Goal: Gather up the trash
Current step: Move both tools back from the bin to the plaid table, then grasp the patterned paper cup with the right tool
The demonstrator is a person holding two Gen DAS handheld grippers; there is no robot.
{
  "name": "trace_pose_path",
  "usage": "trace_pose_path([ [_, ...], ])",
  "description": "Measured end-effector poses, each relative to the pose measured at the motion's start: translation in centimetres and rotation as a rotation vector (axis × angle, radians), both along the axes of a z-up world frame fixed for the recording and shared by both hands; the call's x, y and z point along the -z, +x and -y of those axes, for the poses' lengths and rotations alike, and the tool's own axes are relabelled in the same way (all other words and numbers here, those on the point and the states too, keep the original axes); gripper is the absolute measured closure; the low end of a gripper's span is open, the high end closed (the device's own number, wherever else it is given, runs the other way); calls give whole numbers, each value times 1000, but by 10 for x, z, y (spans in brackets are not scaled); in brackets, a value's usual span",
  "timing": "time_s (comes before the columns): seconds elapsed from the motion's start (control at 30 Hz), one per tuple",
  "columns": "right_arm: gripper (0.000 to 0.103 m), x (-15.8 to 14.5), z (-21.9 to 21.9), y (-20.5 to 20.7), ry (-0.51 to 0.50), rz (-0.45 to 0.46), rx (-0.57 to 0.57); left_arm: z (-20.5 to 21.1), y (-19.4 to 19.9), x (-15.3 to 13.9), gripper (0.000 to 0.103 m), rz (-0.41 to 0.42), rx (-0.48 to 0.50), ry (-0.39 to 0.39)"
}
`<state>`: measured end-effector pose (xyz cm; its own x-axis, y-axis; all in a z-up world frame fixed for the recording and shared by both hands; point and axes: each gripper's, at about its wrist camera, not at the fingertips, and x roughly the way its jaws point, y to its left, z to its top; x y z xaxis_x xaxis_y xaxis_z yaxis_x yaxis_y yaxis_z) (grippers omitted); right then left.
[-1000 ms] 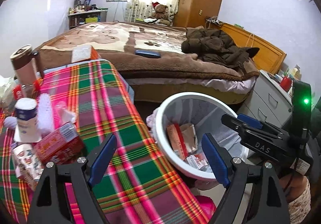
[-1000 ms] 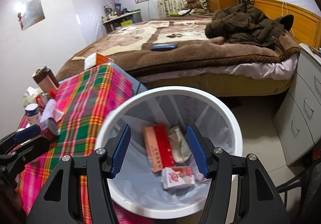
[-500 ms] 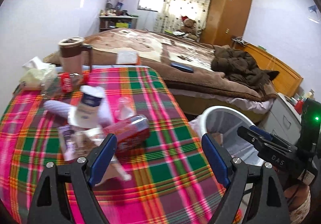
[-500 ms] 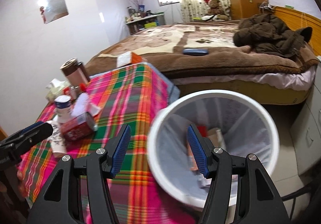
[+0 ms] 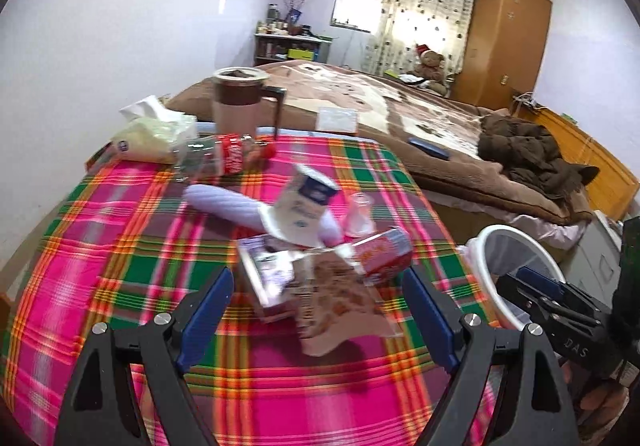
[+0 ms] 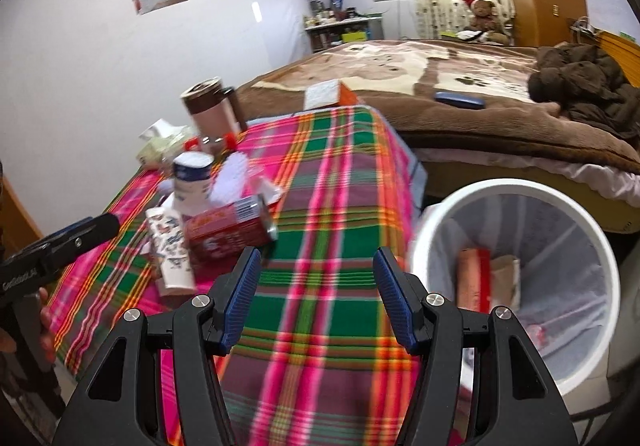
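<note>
Trash lies in a heap on the plaid tablecloth (image 5: 120, 254): a red can (image 5: 382, 254) on its side, a printed carton (image 5: 268, 278), a brownish wrapper (image 5: 336, 298), a white and blue cup (image 5: 300, 206) and a small clear cup (image 5: 360, 214). My left gripper (image 5: 318, 310) is open and empty, just short of the carton and wrapper. The white bin (image 6: 516, 286) stands right of the table and holds a red box (image 6: 474, 278) and other trash. My right gripper (image 6: 318, 294) is open and empty over the cloth (image 6: 328, 206), between the can (image 6: 228, 230) and the bin.
A brown lidded jug (image 5: 240, 102), a tissue pack (image 5: 156, 134) and a cola bottle (image 5: 224, 158) on its side stand at the table's far end. A bed (image 5: 380, 118) with a brown jacket (image 5: 524, 150) lies beyond. A grey drawer unit (image 5: 604, 254) is right of the bin.
Both grippers have swung left, away from the bin and toward the trash heap on the table. The right gripper was over the bin's mouth a second ago. Both stayed open and empty.
</note>
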<state>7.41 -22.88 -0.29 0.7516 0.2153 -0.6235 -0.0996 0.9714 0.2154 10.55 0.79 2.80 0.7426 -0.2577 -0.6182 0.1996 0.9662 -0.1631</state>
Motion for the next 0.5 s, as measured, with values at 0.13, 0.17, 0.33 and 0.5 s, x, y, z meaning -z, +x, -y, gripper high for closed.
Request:
trace_pose_path([
  [0.13,43,8,-21,3,9,-22,-64,-20,4,7,15,-23,-41,0],
  [0.17,43,9,-26,3,11,-25,-81,-24,6,9,15,-28,-48,5],
  [0.33,43,16,-53,7,2,-40,-156,-43,13,20,15,-56,-81,14],
  [0.5,43,18,-71,10,13,-47,-225,-52,23,28,15,-74,-79,17],
])
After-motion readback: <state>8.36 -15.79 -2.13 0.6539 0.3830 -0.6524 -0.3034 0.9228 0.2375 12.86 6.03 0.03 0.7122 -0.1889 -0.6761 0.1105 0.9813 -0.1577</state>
